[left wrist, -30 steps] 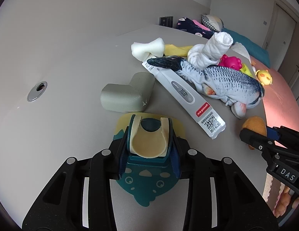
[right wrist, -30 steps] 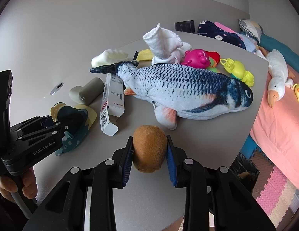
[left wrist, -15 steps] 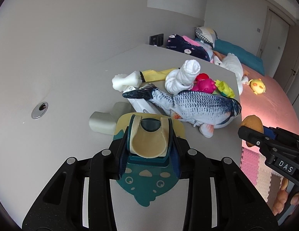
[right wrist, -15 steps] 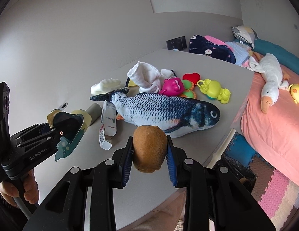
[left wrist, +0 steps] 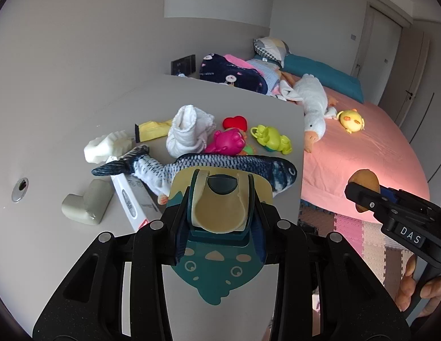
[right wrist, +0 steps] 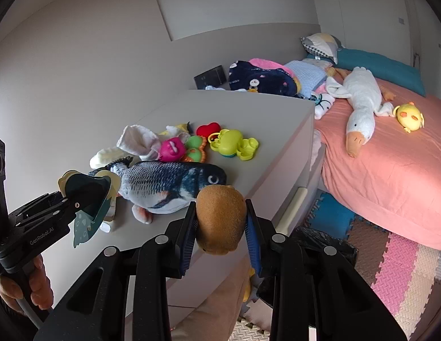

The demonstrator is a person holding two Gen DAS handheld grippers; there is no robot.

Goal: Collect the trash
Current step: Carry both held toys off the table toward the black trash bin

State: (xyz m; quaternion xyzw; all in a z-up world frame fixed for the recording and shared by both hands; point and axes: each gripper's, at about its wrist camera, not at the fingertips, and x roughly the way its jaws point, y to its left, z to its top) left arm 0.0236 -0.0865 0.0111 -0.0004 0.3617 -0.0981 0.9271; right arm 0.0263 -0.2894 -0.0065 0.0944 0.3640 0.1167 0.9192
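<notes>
teal-and-yellow bib (left wrist: 220, 213) clamped in left gripper (left wrist: 220, 199) above grey table (left wrist: 64, 255), brown plush toy (right wrist: 220, 218) pinched in right gripper (right wrist: 220, 224) — held past table edge, plush fish (right wrist: 169, 184) left lying on table

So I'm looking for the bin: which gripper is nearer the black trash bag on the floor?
Right. The right gripper is past the table edge, just above the bag; the left gripper is over the table.

A child's bedroom is shown — a pink-sheeted bed (right wrist: 391, 170) with a plush goose (right wrist: 359, 108) is seen right of the gripper, foam floor mats (right wrist: 391, 270) below.
</notes>
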